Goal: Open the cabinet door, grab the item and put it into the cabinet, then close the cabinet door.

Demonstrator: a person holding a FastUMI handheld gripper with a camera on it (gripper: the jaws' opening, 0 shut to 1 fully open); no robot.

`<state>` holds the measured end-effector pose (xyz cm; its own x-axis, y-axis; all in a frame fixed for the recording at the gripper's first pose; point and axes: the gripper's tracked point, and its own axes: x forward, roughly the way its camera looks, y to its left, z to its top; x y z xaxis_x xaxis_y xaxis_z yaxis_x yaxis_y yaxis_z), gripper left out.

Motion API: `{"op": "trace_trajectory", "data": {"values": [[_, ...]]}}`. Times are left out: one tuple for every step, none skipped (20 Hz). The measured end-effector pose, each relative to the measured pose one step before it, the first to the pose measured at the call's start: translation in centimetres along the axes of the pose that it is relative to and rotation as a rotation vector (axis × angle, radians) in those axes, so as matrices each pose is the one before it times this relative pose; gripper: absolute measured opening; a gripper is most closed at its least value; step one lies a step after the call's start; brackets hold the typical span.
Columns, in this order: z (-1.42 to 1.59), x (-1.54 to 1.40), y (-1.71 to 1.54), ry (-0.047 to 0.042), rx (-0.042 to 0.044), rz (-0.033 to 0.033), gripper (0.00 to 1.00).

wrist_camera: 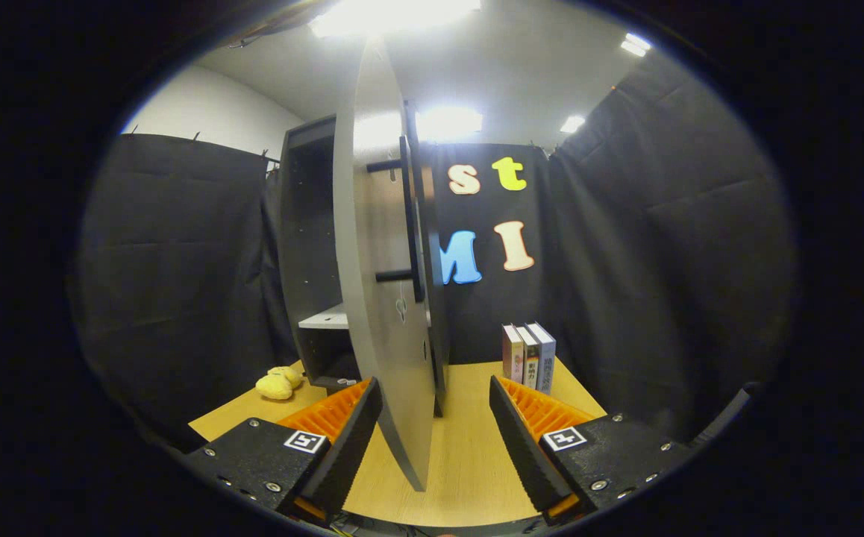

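Tool [436, 440] standing released, fingers [350, 440] spread wide, pressing on nothing, ribbed pads facing inward. Door [387, 313] swinging open edge-on between the fingers, its lower corner hanging just ahead of the left one, perhaps brushing it, hard to tell. Looking like a flat, stiff, smooth grey board, likely light on its hinges and easy to push; slick on the faces, so better taken by the handle [408, 216], a thin dark bar standing off the panel on two short posts. Cabinet [309, 246] beyond, dark boxy carcass, one pale shelf [327, 319] showing inside. Sitting on a wood-grain worktop [469, 455], matte and even. Left of the cabinet, resting near its foot, a yellow plush [277, 384], probably the item: soft, lumpy, light, forgiving under a squeeze, best pinched across its middle. Right of the door, three books [529, 358] standing upright together, stiff and glossy-spined, well apart from the plush.
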<state>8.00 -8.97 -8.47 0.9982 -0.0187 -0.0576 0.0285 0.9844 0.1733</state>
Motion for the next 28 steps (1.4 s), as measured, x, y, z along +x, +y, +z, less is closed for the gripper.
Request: {"op": "trace_trajectory", "data": {"values": [[-1.763,-0.577,0.161,-0.00448,0.02189,-0.04176,0.90],[-1.743,-0.773,0.085,-0.00887,0.01221,-0.04337,0.90],[-1.876,-0.446,0.382,-0.01021,0.01204,-0.03847,0.90],[-2.138,-0.694,0.693,-0.00470,0.02122,-0.02638,0.90],[-2.435,-0.331,0.822,0.00210,0.02305,-0.02059,0.90],[-2.493,-0.205,1.303,0.00781,0.02573,-0.00057,0.91],[-2.695,0.150,1.445,0.01222,0.01526,0.00463,0.92],[-2.460,0.061,1.307,0.01189,0.00363,0.00111,0.92],[-2.052,0.269,1.278,0.00893,0.00054,0.01205,0.93],[-1.806,0.401,1.490,0.00451,-0.00504,0.01881,0.94],[-2.028,0.872,1.464,0.00965,-0.01293,0.01711,0.94],[-1.888,0.680,1.184,0.01487,-0.00384,0.01720,0.94],[-1.872,0.961,1.121,0.01312,-0.00824,0.00890,0.94],[-1.565,0.921,0.924,0.01442,-0.00683,0.01139,0.94],[-1.224,1.040,0.923,0.02174,-0.00057,0.01555,0.94],[-1.008,1.214,1.107,0.01085,0.01716,0.02715,0.94],[-0.898,1.213,1.193,0.00835,0.02882,0.03209,0.94],[-0.798,1.067,0.554,0.00978,0.00528,0.00515,0.94],[-1.250,1.677,0.306,0.01381,-0.01565,-0.00270,0.94],[-0.788,0.971,0.227,0.01223,-0.01997,0.00176,0.94],[-0.874,1.323,0.003,0.01517,-0.02918,-0.00608,0.93],[-0.414,0.754,0.512,0.01879,-0.00219,0.02865,0.91],[-0.094,0.453,0.398,0.01900,0.00664,0.03816,0.80],[0.245,-0.068,-0.129,0.00477,0.01432,0.00962,0.73],[0.579,-0.226,-0.290,-0.00466,0.00014,-0.00311,0.57],[0.172,0.369,-0.403,-0.00368,-0.01174,-0.00601,0.51],[0.463,0.053,0.233,-0.00071,-0.01074,0.00501,0.45],[0.393,-0.165,-0.122,0.00528,-0.00712,0.00321,0.45]]}}
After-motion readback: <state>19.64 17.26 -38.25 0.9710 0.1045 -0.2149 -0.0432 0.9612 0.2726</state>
